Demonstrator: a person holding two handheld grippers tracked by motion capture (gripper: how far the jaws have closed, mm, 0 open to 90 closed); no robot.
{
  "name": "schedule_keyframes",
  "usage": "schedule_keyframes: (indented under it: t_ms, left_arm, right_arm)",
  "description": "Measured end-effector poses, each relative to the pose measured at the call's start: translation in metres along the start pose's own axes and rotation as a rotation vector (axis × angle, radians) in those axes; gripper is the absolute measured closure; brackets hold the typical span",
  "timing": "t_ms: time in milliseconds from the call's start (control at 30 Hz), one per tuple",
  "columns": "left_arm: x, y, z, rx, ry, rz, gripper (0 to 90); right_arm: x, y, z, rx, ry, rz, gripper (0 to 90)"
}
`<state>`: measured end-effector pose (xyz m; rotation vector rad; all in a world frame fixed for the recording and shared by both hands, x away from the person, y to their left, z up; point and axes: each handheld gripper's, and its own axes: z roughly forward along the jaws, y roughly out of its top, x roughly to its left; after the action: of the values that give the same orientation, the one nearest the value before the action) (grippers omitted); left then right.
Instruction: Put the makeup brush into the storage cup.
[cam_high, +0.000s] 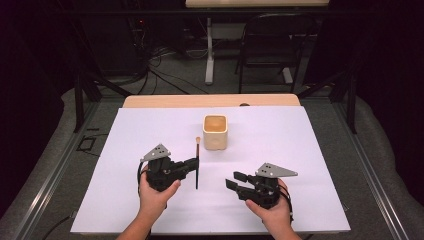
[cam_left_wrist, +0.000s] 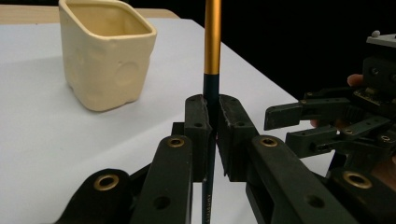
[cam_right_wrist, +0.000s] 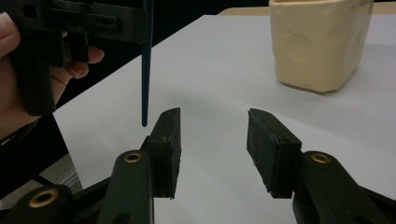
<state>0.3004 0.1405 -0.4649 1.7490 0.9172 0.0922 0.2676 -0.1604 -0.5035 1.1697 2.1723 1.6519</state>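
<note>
My left gripper is shut on a slim paintbrush with a dark teal handle, a gold ferrule and a pale tip. In the left gripper view the brush stands upright between the closed pads. A cream square cup stands just beyond it on the white sheet, and the brush tip ends close to the cup's left side. My right gripper sits to the right, pointing left toward the brush handle. It is open, with nothing between its pads. The handle's end hangs just left of them.
A white sheet covers most of the wooden table. Behind the table stand a black chair and a white table leg, with cables on the floor. Dark frame rails run along both sides.
</note>
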Motion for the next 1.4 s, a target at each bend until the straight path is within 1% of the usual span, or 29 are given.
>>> schedule_keyframes:
  t_ms: [100, 133, 167, 233, 300, 333, 367, 400, 500, 533, 600, 633, 667, 700, 733, 767, 800, 867, 933, 967, 1000, 1033, 1133, 1167, 1200, 1233, 1367, 1400]
  left_arm:
    - [0.0, 0.0, -0.003, -0.021, 0.0, -0.006, 82.8]
    - [0.001, 0.0, -0.004, -0.025, 0.005, -0.004, 82.8]
    - [0.001, 0.0, -0.004, -0.031, 0.003, -0.008, 82.8]
    - [0.001, 0.0, -0.005, -0.043, 0.002, -0.01, 82.8]
    - [0.002, 0.0, -0.005, -0.043, -0.001, -0.015, 82.8]
    - [0.002, 0.0, -0.004, -0.05, 0.0, -0.022, 82.8]
    - [0.002, 0.0, -0.004, -0.05, 0.0, -0.022, 82.8]
    - [0.002, 0.0, -0.004, -0.049, -0.002, -0.022, 82.8]
    - [0.002, -0.001, -0.002, -0.051, -0.002, -0.023, 82.8]
    - [0.002, -0.002, -0.002, -0.052, -0.004, -0.023, 82.8]
    - [0.001, -0.003, -0.001, -0.057, -0.008, -0.022, 82.8]
    - [0.001, -0.003, -0.001, -0.06, -0.01, -0.025, 82.8]
    - [0.001, -0.004, 0.0, -0.061, -0.014, -0.027, 82.8]
    - [0.0, -0.004, 0.001, -0.063, -0.018, -0.031, 82.8]
    - [0.0, -0.005, 0.001, -0.067, -0.02, -0.03, 82.8]
    - [-0.001, -0.005, 0.002, -0.067, -0.014, -0.028, 82.8]
    - [-0.001, -0.006, 0.003, -0.065, -0.017, -0.031, 82.8]
    - [-0.002, -0.007, 0.003, -0.064, -0.02, -0.028, 82.8]
    - [-0.003, -0.008, 0.004, -0.061, -0.02, -0.028, 82.8]
    - [-0.003, -0.008, 0.004, -0.061, -0.027, -0.031, 82.8]
    - [-0.003, -0.008, 0.005, -0.063, -0.02, -0.034, 82.8]
    - [-0.003, -0.009, 0.005, -0.061, -0.023, -0.034, 82.8]
    - [-0.005, -0.01, 0.007, -0.06, -0.034, -0.032, 82.8]
    - [-0.006, -0.011, 0.008, -0.058, -0.027, -0.032, 82.8]
    - [-0.006, -0.012, 0.008, -0.058, -0.033, -0.031, 82.8]
    - [-0.007, -0.012, 0.009, -0.055, -0.042, -0.031, 82.8]
    - [-0.01, -0.013, 0.01, -0.053, -0.044, -0.031, 82.8]
    - [-0.01, -0.013, 0.01, -0.053, -0.047, -0.03, 82.8]
  right_arm:
    - [0.006, 0.008, 0.006, -0.008, 0.018, 0.002, 55.9]
    - [0.008, 0.01, 0.009, 0.001, 0.027, 0.009, 57.0]
    - [0.01, 0.013, 0.012, -0.012, 0.041, 0.018, 58.9]
    - [0.013, 0.018, 0.016, -0.012, 0.055, 0.028, 60.9]
    - [0.017, 0.023, 0.021, -0.01, 0.069, 0.031, 61.3]
    - [0.019, 0.024, 0.026, -0.033, 0.077, 0.036, 61.4]
    - [0.019, 0.024, 0.026, -0.033, 0.077, 0.036, 61.4]
    - [0.02, 0.027, 0.027, -0.009, 0.081, 0.043, 61.7]
    - [0.021, 0.029, 0.029, -0.01, 0.092, 0.064, 61.8]
    - [0.021, 0.028, 0.031, -0.038, 0.103, 0.07, 62.0]
    - [0.021, 0.028, 0.029, -0.014, 0.097, 0.067, 62.5]
    - [0.021, 0.026, 0.029, -0.029, 0.099, 0.068, 62.8]
    - [0.021, 0.025, 0.029, -0.017, 0.099, 0.072, 63.1]
    - [0.021, 0.023, 0.03, -0.025, 0.102, 0.073, 63.4]
    - [0.02, 0.022, 0.03, -0.017, 0.104, 0.078, 63.8]
    - [0.02, 0.021, 0.031, -0.008, 0.111, 0.082, 64.1]
    - [0.02, 0.02, 0.031, -0.003, 0.111, 0.088, 64.4]
    - [0.02, 0.018, 0.034, -0.015, 0.112, 0.089, 64.6]
    - [0.02, 0.016, 0.035, -0.015, 0.118, 0.102, 64.8]
    - [0.02, 0.015, 0.036, -0.02, 0.126, 0.108, 64.9]
    - [0.019, 0.014, 0.036, -0.007, 0.127, 0.117, 65.0]
    - [0.019, 0.013, 0.037, -0.009, 0.135, 0.128, 65.1]
    - [0.021, 0.009, 0.039, -0.009, 0.141, 0.129, 65.2]
    - [0.022, 0.008, 0.039, -0.006, 0.141, 0.125, 65.3]
    - [0.023, 0.008, 0.039, 0.007, 0.141, 0.124, 65.3]
    - [0.024, 0.007, 0.04, -0.006, 0.143, 0.127, 65.4]
    - [0.025, 0.006, 0.041, -0.004, 0.141, 0.118, 65.3]
    - [0.025, 0.005, 0.042, -0.014, 0.153, 0.128, 65.3]
